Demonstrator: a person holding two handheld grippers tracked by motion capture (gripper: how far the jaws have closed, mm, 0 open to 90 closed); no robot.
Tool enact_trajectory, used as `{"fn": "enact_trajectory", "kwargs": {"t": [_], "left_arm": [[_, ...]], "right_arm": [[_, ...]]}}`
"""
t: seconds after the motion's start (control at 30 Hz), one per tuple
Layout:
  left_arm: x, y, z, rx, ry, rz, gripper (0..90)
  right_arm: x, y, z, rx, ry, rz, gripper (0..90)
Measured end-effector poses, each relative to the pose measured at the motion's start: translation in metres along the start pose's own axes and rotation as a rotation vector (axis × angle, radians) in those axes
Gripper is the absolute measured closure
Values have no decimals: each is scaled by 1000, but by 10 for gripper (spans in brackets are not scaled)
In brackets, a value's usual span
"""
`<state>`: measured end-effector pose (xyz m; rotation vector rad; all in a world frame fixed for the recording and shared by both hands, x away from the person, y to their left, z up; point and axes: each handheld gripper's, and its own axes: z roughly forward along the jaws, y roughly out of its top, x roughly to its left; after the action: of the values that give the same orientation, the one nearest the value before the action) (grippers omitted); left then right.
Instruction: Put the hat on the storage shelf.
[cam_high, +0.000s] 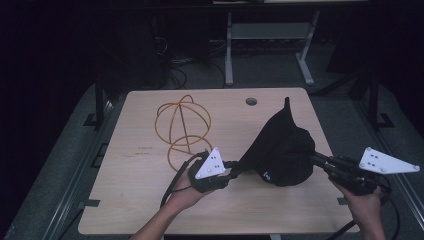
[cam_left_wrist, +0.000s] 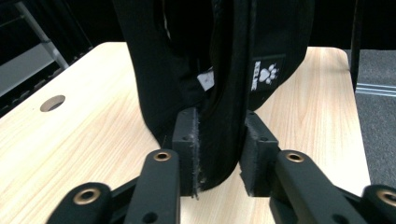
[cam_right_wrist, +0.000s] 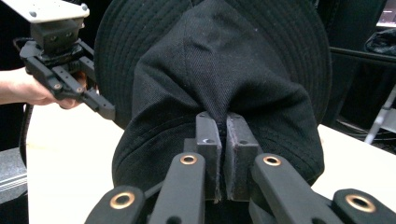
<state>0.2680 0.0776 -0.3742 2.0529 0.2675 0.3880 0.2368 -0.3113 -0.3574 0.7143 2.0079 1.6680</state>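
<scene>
Black fabric brimmed hat: held up over the pale wooden surface, toward its right side, between both grippers. Left gripper: fingers clamp the hat's folded brim. Right gripper: fingers pinched tight on crown fabric. Orange wire-frame globe: rests on surface, left of hat.

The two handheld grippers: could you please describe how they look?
Both are black, with jointed linkage arms carrying brass-coloured rivets and blocky black pads. The left claw and the right claw each carry a pale three-cornered plate studded with small dots. Black cables trail from both. The forearms are bare, with no sleeves visible.
</scene>
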Motion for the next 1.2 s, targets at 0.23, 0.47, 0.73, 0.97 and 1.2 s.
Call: {"fn": "enact_trajectory", "kwargs": {"t": [0.23, 0.47, 0.73, 0.97, 1.2], "left_arm": [[-3, -6, -9, 13, 8, -2, 596], [-6, -17, -24, 28, 18, -10, 536], [-6, -32, -35, 65, 44, -23, 507], [-5, -48, -45, 77, 68, -31, 496], [-1, -66, -58, 99, 90, -55, 463]], "right_arm": [[-1, 17, -1, 14, -4, -6, 858], [-4, 38, -2, 36, -17, -3, 859], [-8, 55, -1, 57, -30, -12, 858], [-10, 68, 0, 65, -37, -12, 858], [-9, 88, 5, 74, -39, -22, 858]]}}
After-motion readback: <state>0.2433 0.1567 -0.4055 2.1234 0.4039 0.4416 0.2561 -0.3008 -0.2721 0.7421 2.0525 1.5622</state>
